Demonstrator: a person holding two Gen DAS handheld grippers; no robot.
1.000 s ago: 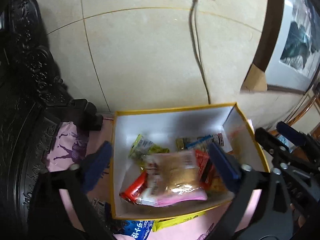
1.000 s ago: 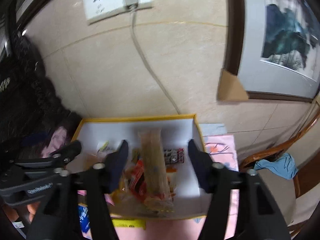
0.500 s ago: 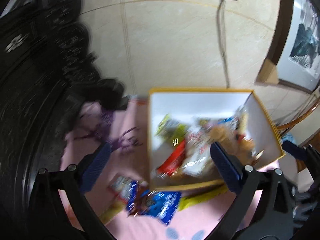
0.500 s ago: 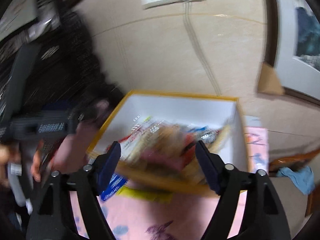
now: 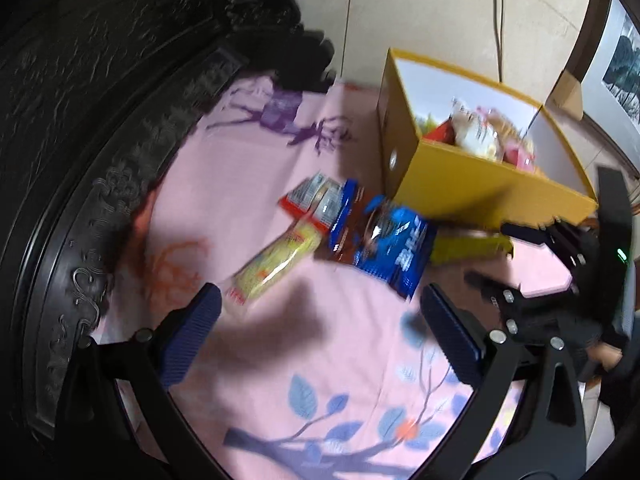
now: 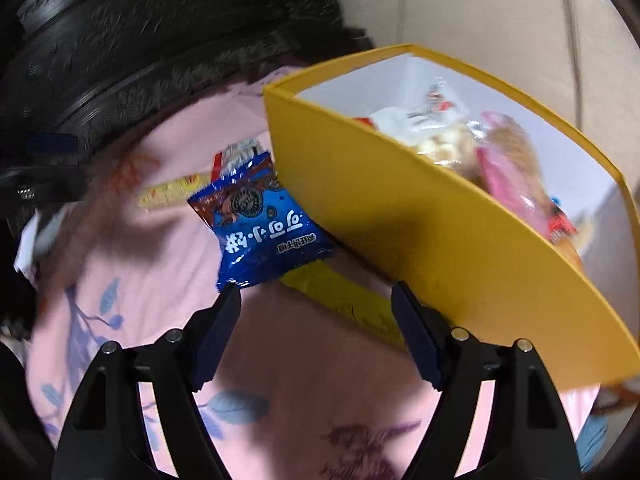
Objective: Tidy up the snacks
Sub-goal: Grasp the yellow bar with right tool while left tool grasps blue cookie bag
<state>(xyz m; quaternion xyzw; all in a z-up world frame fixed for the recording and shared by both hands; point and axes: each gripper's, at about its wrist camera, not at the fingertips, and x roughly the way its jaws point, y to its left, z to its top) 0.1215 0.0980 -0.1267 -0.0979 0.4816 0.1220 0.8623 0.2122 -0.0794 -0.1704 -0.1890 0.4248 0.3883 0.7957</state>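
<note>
Snack packets beside yellow box (image 6: 460, 240) — pink-clothed table (image 5: 320, 360).
Left gripper (image 5: 320, 340) and right gripper (image 6: 316, 336) — both held released, nothing grasped; blue cookie packet (image 6: 264, 232) lies ahead.

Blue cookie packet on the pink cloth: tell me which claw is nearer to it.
Right. The right claw hangs open just short of the blue cookie packet, one fingertip almost at its edge. The left claw, also open, sits farther back with bare cloth between.

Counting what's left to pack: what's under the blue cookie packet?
The blue cookie packet overlaps a yellow wrapper beside the yellow box. How far the wrapper runs beneath them is hidden.
</note>
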